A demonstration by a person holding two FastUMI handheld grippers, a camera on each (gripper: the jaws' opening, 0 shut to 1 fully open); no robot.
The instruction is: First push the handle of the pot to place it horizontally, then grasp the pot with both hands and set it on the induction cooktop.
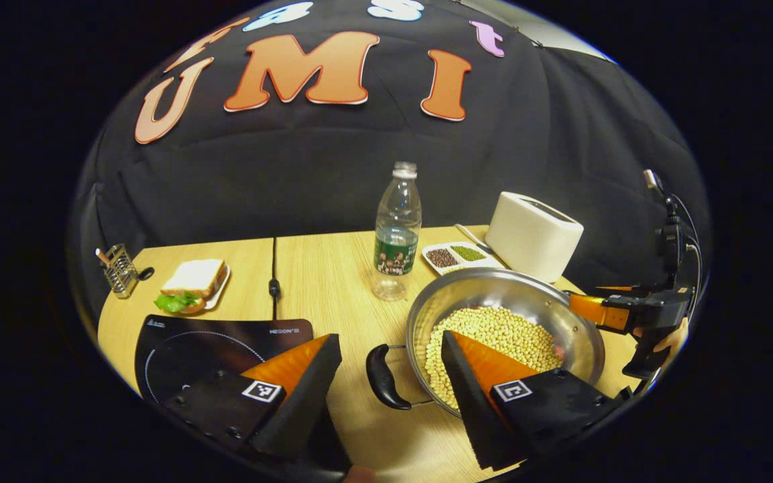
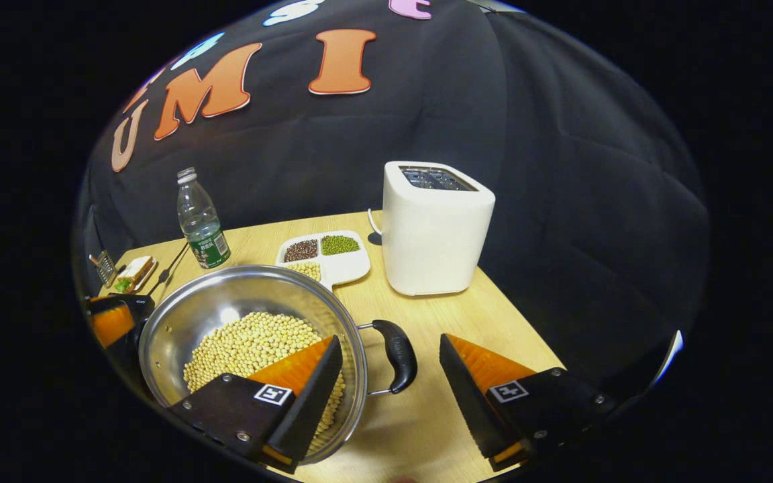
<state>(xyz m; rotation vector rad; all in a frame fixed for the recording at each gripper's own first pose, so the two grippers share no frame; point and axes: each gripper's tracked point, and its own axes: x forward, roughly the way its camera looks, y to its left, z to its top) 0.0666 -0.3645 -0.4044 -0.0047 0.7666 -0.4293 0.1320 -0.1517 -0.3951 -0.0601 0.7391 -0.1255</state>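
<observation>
Pot (image 1: 521, 305) full of pale beans sits on the wooden table (image 1: 333, 268), just right of the induction cooktop (image 1: 192, 345), with a black side handle on each side. Left gripper (image 1: 390, 376) gapes wide around the near handle (image 1: 383, 376), not touching; right gripper (image 2: 390, 372) is spread wide around the opposite handle (image 2: 396, 355). Behind stand a water bottle (image 1: 396, 231), bean tray (image 2: 323, 258) and white toaster (image 2: 433, 228).

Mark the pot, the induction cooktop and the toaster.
pot (image 1: 564, 315), left gripper view, on the bare steel inner wall above the beans.
induction cooktop (image 1: 188, 345), left gripper view, on its dark glass top.
toaster (image 2: 433, 241), right gripper view, on its white front face.
</observation>
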